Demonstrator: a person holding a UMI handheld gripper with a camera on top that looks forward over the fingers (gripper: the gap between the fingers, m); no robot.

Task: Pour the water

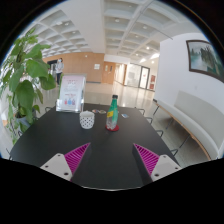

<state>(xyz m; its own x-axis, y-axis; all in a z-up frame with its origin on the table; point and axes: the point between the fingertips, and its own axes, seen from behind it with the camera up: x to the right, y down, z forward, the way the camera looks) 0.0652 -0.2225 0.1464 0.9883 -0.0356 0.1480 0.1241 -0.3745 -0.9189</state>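
A green bottle (113, 113) with a red label stands upright on the dark table (100, 150), well beyond my fingers. Just to its left sits a small white cup (87, 119). My gripper (112, 160) is open, its two magenta pads (76, 156) spread wide over the near part of the table. Nothing lies between the fingers.
A white leaflet stand (71, 94) sits at the table's far left. A large green plant (24, 80) rises beside the table on the left. A white bench (190, 122) runs along the right wall, with a chair (150, 118) by the table.
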